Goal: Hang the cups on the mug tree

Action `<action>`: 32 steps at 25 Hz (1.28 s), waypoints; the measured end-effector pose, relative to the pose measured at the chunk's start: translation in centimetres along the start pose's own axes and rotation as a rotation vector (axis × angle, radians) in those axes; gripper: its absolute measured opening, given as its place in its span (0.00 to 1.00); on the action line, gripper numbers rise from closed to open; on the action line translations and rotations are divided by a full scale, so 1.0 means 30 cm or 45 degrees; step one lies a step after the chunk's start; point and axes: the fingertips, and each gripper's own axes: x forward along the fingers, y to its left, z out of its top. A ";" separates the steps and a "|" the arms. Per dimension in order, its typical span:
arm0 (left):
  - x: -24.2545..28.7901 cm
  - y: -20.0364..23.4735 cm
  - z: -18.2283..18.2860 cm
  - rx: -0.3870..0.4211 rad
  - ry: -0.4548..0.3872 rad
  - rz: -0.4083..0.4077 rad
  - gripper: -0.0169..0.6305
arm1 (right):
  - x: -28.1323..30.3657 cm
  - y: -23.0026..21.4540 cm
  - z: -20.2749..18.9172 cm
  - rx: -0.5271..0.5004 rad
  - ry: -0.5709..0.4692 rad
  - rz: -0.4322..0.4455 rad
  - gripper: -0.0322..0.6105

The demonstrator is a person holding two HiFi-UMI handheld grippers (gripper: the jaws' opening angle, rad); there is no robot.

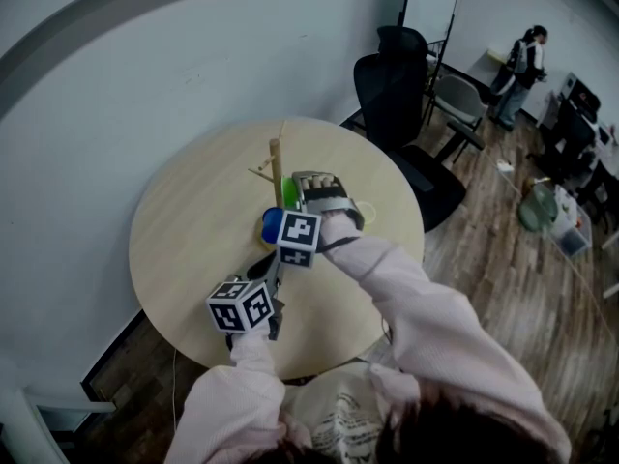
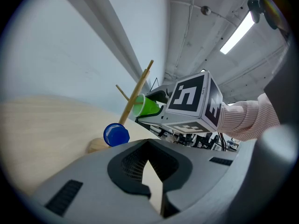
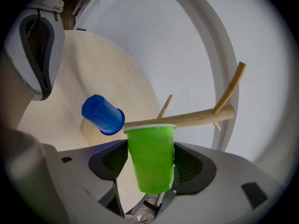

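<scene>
A wooden mug tree (image 1: 276, 162) stands on the round table (image 1: 184, 220). A blue cup (image 3: 103, 115) hangs low on the tree, bottom outward; it also shows as the blue cup (image 1: 272, 226) in the head view. My right gripper (image 3: 152, 160) is shut on a green cup (image 3: 152, 164), a pad on each side. The cup's rim is right at the tree's stem (image 3: 196, 117); whether a peg is inside is hidden. My left gripper (image 2: 148, 146) sits lower and nearer, shut with nothing in it, and looks at the tree (image 2: 135, 94) and the green cup (image 2: 147, 105).
Black office chairs (image 1: 401, 75) stand beyond the table's far right edge. A person (image 1: 522, 61) stands far off on the wooden floor at the right. A curved white wall runs behind the table.
</scene>
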 end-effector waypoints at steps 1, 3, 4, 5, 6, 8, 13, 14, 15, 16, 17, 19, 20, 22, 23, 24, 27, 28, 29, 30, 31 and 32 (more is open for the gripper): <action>-0.001 0.002 -0.001 0.000 0.000 0.002 0.03 | 0.000 -0.002 0.002 0.001 -0.005 -0.008 0.53; -0.002 0.003 -0.003 -0.001 -0.002 0.002 0.03 | -0.001 -0.005 0.008 0.005 -0.020 -0.034 0.53; -0.003 0.004 -0.004 -0.003 -0.004 0.002 0.03 | -0.001 -0.006 0.012 0.010 -0.028 -0.048 0.57; -0.005 0.005 -0.004 -0.005 -0.006 0.003 0.03 | -0.001 -0.007 0.015 0.016 -0.033 -0.060 0.60; -0.007 0.006 -0.004 -0.007 -0.007 0.004 0.03 | -0.001 -0.008 0.017 0.023 -0.036 -0.068 0.60; -0.011 0.009 -0.004 -0.010 -0.009 0.006 0.03 | 0.003 -0.011 0.016 0.042 -0.035 -0.071 0.61; -0.017 0.015 -0.004 -0.010 -0.009 0.007 0.03 | 0.007 -0.005 0.014 0.089 -0.048 -0.055 0.63; -0.017 0.015 -0.004 -0.010 -0.008 0.007 0.03 | 0.005 0.001 0.016 0.093 -0.054 -0.051 0.66; -0.017 0.014 -0.005 -0.009 -0.007 0.006 0.03 | 0.004 0.007 0.018 0.095 -0.061 -0.050 0.67; -0.016 0.013 -0.005 -0.008 -0.006 0.005 0.03 | 0.002 0.011 0.020 0.093 -0.068 -0.052 0.68; -0.014 0.013 -0.006 -0.008 -0.004 0.005 0.03 | 0.001 0.015 0.021 0.092 -0.074 -0.055 0.68; -0.009 0.012 -0.010 -0.010 0.001 0.004 0.03 | 0.002 0.021 0.018 0.095 -0.079 -0.054 0.67; -0.006 0.012 -0.013 -0.011 0.004 0.004 0.03 | 0.003 0.022 0.015 0.097 -0.079 -0.054 0.68; -0.003 0.011 -0.017 -0.011 0.009 0.003 0.03 | 0.002 0.024 0.010 0.098 -0.085 -0.055 0.68; -0.002 0.010 -0.018 -0.010 0.010 0.002 0.03 | -0.001 0.023 0.010 0.099 -0.089 -0.057 0.67; 0.000 0.009 -0.018 -0.010 0.011 0.001 0.03 | -0.003 0.021 0.010 0.103 -0.095 -0.062 0.68; 0.009 0.003 -0.021 -0.005 0.015 -0.004 0.03 | -0.015 0.012 0.012 0.115 -0.127 -0.087 0.68; 0.012 0.001 -0.022 -0.003 0.017 -0.006 0.03 | -0.021 0.010 0.013 0.118 -0.140 -0.098 0.68; 0.015 -0.001 -0.024 -0.003 0.019 -0.007 0.03 | -0.028 0.009 0.015 0.124 -0.154 -0.108 0.67; 0.018 -0.002 -0.025 -0.003 0.020 -0.008 0.03 | -0.036 0.006 0.018 0.132 -0.167 -0.116 0.67; 0.021 -0.003 -0.027 -0.004 0.022 -0.009 0.03 | -0.045 0.003 0.021 0.139 -0.181 -0.121 0.67; 0.026 -0.004 -0.030 -0.004 0.025 -0.011 0.03 | -0.056 0.000 0.023 0.144 -0.193 -0.123 0.67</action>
